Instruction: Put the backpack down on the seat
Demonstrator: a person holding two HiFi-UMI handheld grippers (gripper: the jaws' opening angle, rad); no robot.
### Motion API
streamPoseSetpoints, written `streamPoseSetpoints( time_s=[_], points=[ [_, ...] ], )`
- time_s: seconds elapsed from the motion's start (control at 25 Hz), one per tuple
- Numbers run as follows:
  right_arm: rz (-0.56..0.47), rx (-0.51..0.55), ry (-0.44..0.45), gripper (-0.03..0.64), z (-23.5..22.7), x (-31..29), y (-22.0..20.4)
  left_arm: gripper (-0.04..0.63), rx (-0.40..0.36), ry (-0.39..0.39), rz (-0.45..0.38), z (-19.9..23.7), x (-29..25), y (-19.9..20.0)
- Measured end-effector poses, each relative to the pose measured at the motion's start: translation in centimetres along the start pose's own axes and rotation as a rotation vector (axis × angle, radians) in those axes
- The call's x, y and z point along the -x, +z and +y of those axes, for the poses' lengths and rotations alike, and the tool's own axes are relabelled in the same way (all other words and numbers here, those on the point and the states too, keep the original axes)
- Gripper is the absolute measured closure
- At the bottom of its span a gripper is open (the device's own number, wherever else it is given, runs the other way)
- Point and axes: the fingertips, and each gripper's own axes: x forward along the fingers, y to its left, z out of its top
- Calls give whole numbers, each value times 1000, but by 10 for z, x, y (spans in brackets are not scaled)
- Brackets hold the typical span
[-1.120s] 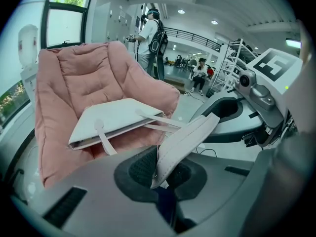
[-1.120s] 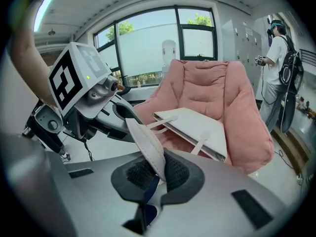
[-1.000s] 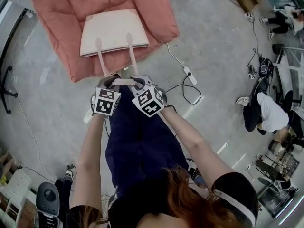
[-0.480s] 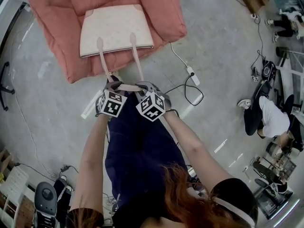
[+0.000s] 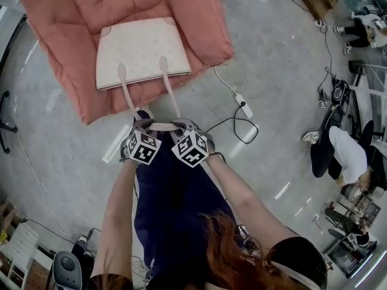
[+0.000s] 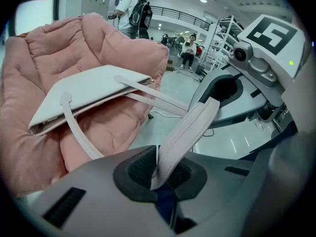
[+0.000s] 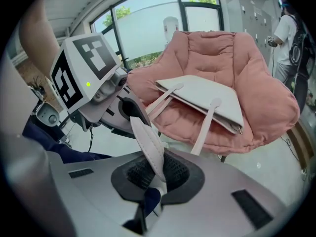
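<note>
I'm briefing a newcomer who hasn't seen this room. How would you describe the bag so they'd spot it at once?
Look for the big pink cushioned chair. Resting on its seat is the cream bag, a flat rectangle with long pale straps trailing off the cushion's front edge. It is the only pale, flat thing on that chair.

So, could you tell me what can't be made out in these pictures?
- Head view: jaws of the left gripper and right gripper, hidden under their marker cubes; the gripper views show both shut on the strap.
- All views: underside of the bag, hidden by the bag itself, so how fully it rests on the chair is unclear.
- Head view: the chair's back, cut off by the top edge.
</note>
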Motion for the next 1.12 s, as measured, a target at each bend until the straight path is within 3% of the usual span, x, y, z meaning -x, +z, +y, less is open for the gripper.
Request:
streamPoseSetpoints(
  time_s=[0.16,0.2,0.24,0.28,0.44,0.64,0.8,1.12],
  points=[
    [-60,-43,-7,562,-11,6,10,575,43,-50,-44,-1,-1,15],
    [-68,-69,-3,453,-14,6,11,570,59,-52,-40,1,-1,15],
    [-78,-104,4,369,-15,7,13,486,75,-53,-26,2,-1,13],
    [-90,-139,8,360,-16,9,14,316,89,-53,-5,3,-1,10],
    [-115,-197,15,339,-18,16,9,299,105,-67,57,-3,-2,-4],
    [-95,-218,53,339,-4,21,-13,290,141,-103,55,-17,1,-10],
    [-62,-252,65,339,5,28,-33,288,99,-111,60,-26,7,-11],
    [-141,-380,15,339,-8,51,-4,288,197,-84,-81,-32,57,36]
  ],
)
